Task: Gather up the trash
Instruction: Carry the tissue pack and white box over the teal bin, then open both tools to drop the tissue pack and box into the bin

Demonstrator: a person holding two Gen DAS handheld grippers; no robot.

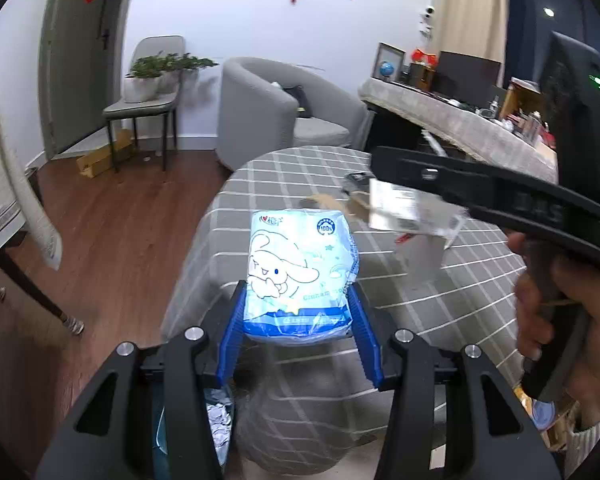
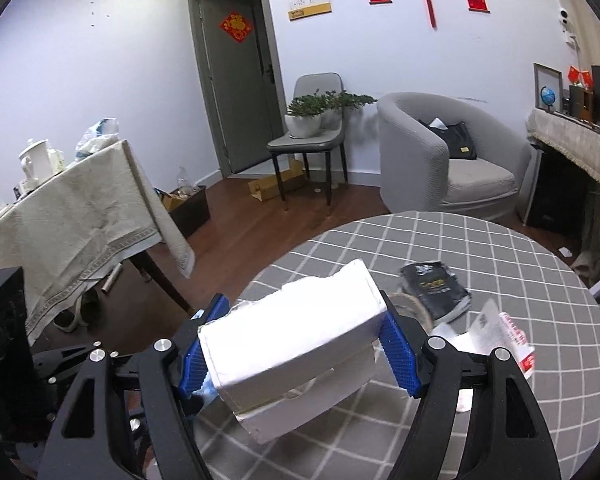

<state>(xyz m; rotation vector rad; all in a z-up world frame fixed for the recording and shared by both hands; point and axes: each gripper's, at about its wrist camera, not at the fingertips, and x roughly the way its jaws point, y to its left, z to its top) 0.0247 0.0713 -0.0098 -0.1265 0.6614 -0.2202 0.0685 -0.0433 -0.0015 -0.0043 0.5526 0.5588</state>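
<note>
A blue cartoon-printed tissue pack [image 1: 300, 272] sits low in the frame's centre, clamped between my left gripper's [image 1: 298, 320] blue pads above the grey checked tablecloth [image 1: 308, 172]. My right gripper [image 2: 300, 344] squeezes a white carton [image 2: 296, 340] at bottom centre; a black packet [image 2: 434, 290] lies on the cloth to its right

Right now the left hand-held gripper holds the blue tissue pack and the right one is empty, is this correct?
Not quite. The left hand-held gripper does hold the blue tissue pack, but the right hand-held gripper is not empty: the right wrist view shows it shut on a white carton.
</note>
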